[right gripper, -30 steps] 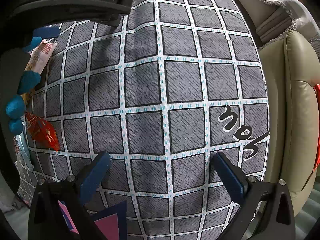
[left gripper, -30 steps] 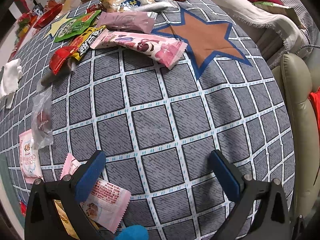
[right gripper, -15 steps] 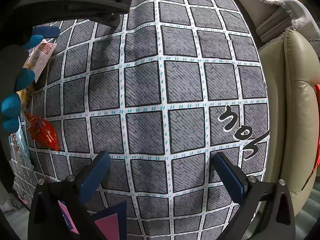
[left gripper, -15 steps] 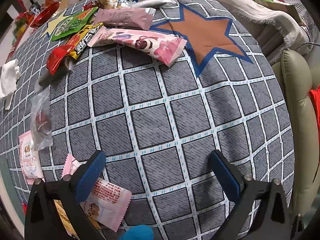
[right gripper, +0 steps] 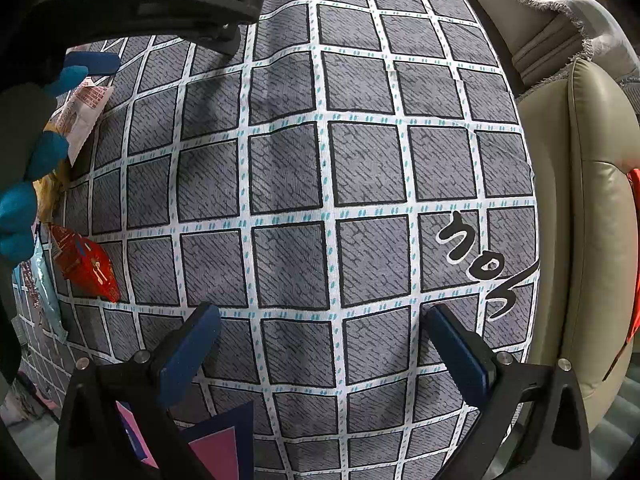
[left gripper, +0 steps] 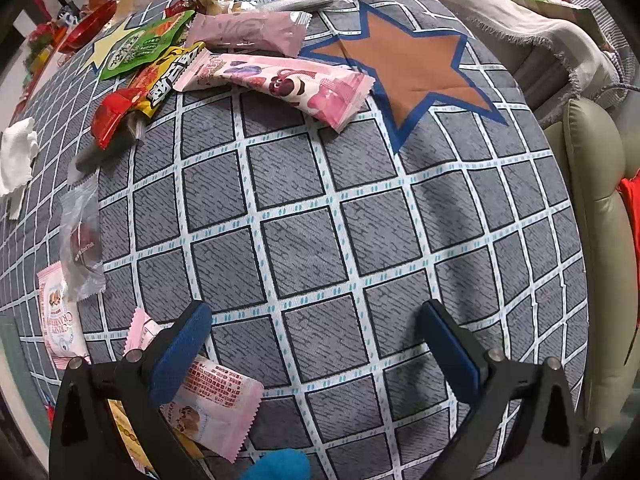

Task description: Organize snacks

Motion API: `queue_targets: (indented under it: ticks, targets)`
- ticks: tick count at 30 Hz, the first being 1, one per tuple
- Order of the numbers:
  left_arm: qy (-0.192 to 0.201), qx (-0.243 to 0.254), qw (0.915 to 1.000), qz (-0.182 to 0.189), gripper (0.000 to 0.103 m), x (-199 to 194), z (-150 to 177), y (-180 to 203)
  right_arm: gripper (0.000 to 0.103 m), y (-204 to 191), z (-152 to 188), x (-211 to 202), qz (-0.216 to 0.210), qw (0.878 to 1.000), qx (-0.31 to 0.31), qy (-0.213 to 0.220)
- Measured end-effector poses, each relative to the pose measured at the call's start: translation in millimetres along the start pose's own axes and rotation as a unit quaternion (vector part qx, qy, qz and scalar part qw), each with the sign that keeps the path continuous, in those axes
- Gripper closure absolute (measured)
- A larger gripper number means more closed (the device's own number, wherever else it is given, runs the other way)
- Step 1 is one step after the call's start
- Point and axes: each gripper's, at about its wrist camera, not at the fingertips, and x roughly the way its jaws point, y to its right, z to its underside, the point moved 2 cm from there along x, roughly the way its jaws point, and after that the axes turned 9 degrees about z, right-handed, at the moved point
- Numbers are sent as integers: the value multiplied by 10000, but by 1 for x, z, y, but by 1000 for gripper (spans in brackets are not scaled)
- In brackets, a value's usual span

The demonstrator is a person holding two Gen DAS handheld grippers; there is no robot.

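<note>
Both grippers hover over the checked bench cloth (left gripper: 304, 248) with fingers spread, holding nothing: left gripper (left gripper: 316, 344), right gripper (right gripper: 320, 344). Snack packets (left gripper: 276, 80) crowd the bench's far left corner; a pink packet (left gripper: 212, 404) lies under the left gripper's left finger.

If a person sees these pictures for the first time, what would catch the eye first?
Probably the large brown star with a blue outline printed on the grey checked tablecloth, at the far side. Beside it, to the left, lies a heap of colourful snack packets, nearest a long pink wrapper.
</note>
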Motion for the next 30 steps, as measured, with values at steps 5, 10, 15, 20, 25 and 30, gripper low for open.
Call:
queue_targets:
  ticks: [5,10,15,20,25,30]
  targets:
    - [25,22,10000,-2,0,1,0,-1,0,0,0,0,0,10000,4,7]
    - [-73,243,9997,20,0,2,9,5,0,0,-9,2,-2,10000,36,50]
    - [370,267,9990,9,0,-27,33,2,0,2,-3,1,-37,9996,199,170]
    - [622,316,9974,-203,0,-63,64,-12,0,-1,-17,-7,3,9939,511,980]
    - [351,221,9985,-365,0,-89,88,-30,0,-13,-34,-11,113,9762,811,2006]
    - [-63,527,9972,-527,0,-107,99,-35,0,-25,-40,-12,159,9480,890,3051]
